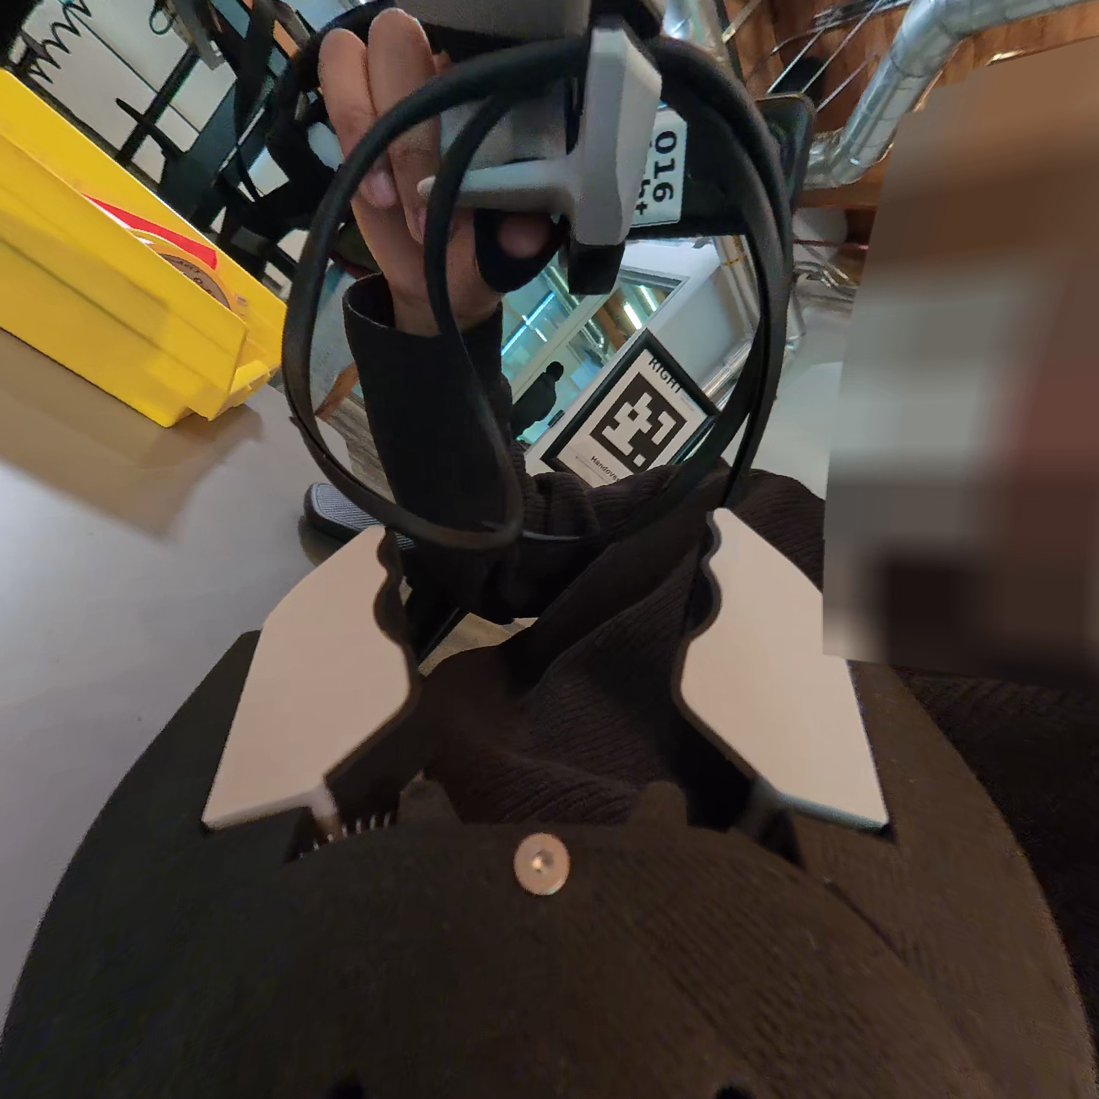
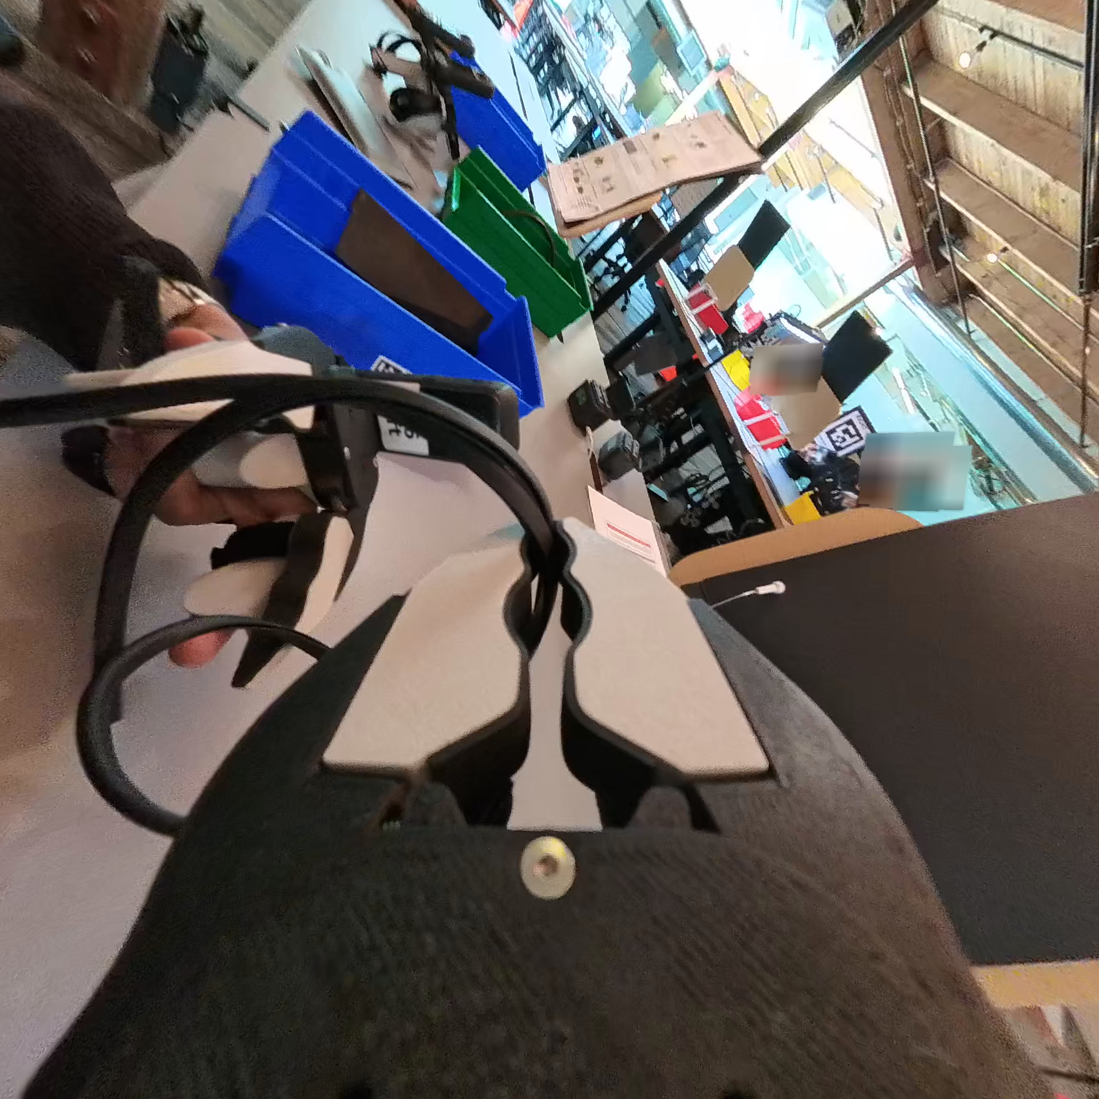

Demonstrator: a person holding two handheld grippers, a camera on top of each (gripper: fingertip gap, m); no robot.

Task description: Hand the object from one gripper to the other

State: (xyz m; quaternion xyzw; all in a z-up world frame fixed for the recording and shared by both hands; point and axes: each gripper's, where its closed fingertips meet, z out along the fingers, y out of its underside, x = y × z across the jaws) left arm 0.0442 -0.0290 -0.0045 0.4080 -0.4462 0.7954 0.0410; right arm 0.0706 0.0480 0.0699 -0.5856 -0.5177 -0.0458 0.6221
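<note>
Right gripper [image 2: 544,571] clenched on black cable loop [image 2: 464,428], left gripper [image 1: 550,571] released, pale tabletop [image 1: 89,535], yellow bin [image 1: 119,309], blue bin [image 2: 333,285].

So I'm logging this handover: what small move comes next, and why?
Probably ease the left gripper forward around the black cable loop's bottom, then close. Its jaws stand open and empty just short of the loop, while the right gripper is shut on it.

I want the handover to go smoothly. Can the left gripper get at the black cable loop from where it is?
Probably yes. The left gripper is open, and the black cable loop hangs just ahead of its fingertips, held by the right gripper; nothing is between.
</note>
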